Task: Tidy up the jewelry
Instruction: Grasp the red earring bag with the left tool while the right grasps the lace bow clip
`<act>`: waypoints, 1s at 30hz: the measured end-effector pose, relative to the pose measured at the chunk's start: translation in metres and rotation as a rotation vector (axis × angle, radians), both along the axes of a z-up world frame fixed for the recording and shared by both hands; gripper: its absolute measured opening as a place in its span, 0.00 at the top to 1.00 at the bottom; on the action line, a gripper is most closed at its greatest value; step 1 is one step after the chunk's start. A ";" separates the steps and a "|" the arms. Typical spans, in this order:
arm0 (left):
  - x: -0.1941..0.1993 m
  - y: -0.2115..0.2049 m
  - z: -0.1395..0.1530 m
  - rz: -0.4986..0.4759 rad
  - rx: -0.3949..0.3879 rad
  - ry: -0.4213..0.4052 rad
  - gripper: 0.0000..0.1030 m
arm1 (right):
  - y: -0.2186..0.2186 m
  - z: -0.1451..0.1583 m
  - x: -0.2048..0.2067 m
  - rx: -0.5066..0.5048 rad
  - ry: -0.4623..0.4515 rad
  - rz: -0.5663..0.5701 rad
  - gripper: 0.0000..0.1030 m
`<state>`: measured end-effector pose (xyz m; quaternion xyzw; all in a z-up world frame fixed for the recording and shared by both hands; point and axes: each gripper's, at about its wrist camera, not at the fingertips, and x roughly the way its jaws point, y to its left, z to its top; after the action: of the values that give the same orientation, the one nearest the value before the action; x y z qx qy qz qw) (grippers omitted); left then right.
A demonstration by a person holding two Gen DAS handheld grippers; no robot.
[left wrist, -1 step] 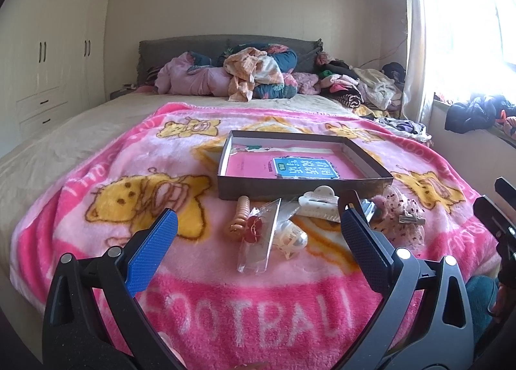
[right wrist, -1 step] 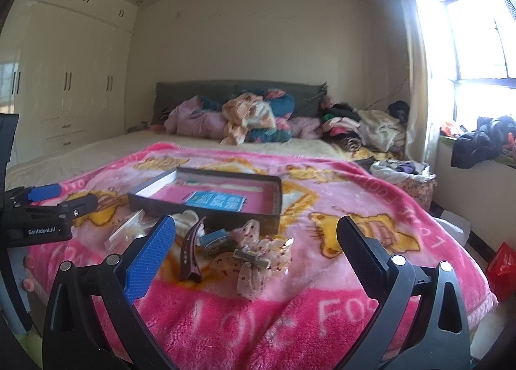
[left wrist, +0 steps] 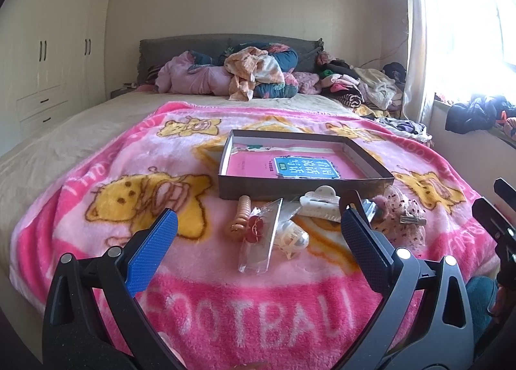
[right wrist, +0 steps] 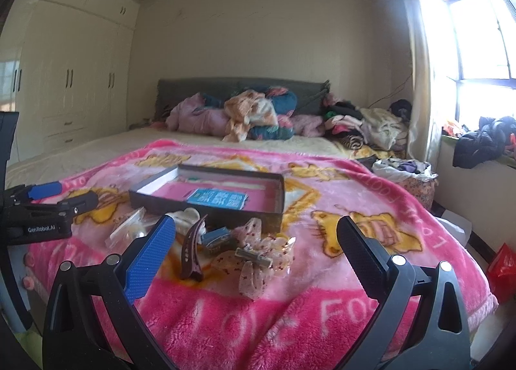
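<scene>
On the bed's fluffy pink cartoon-bear blanket (left wrist: pixel 96 209), hair accessories lie just before the shallow dark cardboard box (left wrist: pixel 290 189). My left gripper (left wrist: pixel 258 225) and right gripper (right wrist: pixel 254 234) gape empty; I'd pinch the white plastic claw clip (left wrist: pixel 319 202) squarely across its body.

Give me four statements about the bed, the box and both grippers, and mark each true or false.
1. Both the left gripper and the right gripper are open and hold nothing. True.
2. The white hair claw lies inside the box. False: it lies on the blanket in front of the box.
3. The brown hair clip lies on the blanket. True.
4. The box has its lid on. False: it is open at the top.
</scene>
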<state>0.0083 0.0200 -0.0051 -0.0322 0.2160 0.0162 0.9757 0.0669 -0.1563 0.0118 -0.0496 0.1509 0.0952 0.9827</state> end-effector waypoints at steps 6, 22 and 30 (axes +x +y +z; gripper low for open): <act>0.007 0.010 -0.003 0.021 -0.004 0.025 0.10 | 0.010 -0.004 0.017 -0.043 0.047 0.034 0.06; 0.055 0.025 -0.033 -0.043 -0.046 0.206 0.10 | 0.016 -0.029 0.072 -0.051 0.222 0.023 0.06; 0.072 0.039 -0.045 -0.094 -0.153 0.259 0.11 | 0.016 -0.047 0.098 -0.057 0.350 0.001 0.12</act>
<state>0.0799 0.0593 -0.0500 -0.0937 0.3421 -0.0419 0.9340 0.1651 -0.1404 -0.0352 -0.0601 0.3222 0.0985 0.9396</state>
